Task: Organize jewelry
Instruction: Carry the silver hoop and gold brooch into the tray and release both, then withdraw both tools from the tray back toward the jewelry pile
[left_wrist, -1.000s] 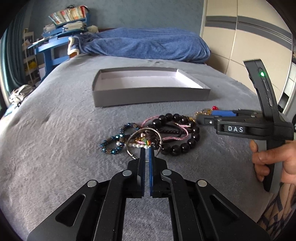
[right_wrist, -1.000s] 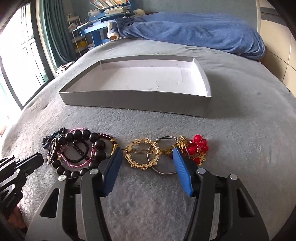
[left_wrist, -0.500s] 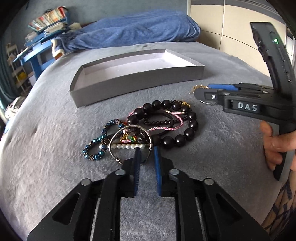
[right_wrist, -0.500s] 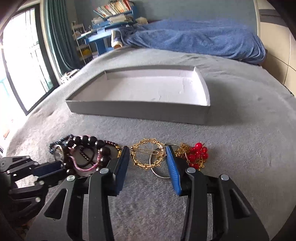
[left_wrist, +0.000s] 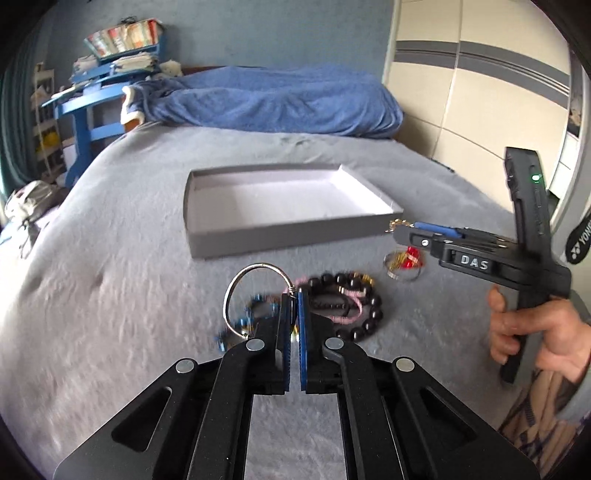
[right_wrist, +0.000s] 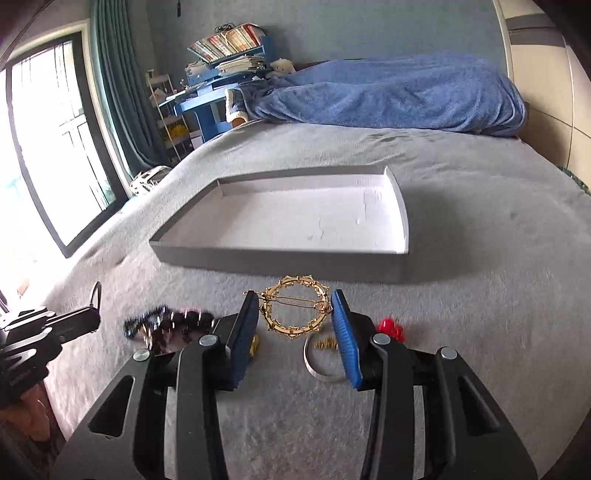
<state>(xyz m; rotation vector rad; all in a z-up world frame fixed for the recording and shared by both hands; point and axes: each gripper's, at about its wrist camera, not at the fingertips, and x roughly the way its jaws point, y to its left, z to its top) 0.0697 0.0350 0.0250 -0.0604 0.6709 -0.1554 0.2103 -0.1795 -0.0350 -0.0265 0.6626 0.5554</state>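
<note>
My left gripper (left_wrist: 294, 295) is shut on a silver wire bangle (left_wrist: 255, 271) and holds it above the grey bed cover. Below it lie a black bead bracelet (left_wrist: 364, 306) and a blue bead bracelet (left_wrist: 255, 308). My right gripper (right_wrist: 293, 308) is closed on a round gold brooch (right_wrist: 295, 310), lifted off the cover; it also shows in the left wrist view (left_wrist: 400, 230). A silver ring (right_wrist: 321, 363) and red beads (right_wrist: 391, 326) lie under it. The empty grey box (right_wrist: 280, 258) sits just beyond, also in the left wrist view (left_wrist: 295, 230).
A blue blanket (right_wrist: 388, 96) lies at the far end of the bed. A blue desk with books (left_wrist: 96, 96) stands at the far left. A window (right_wrist: 48, 147) is on the left, wardrobe doors (left_wrist: 480, 92) on the right.
Both grippers closed on their pieces and rose: the left lifted the silver bangle out of the pile, the right lifted the gold brooch toward the box.
</note>
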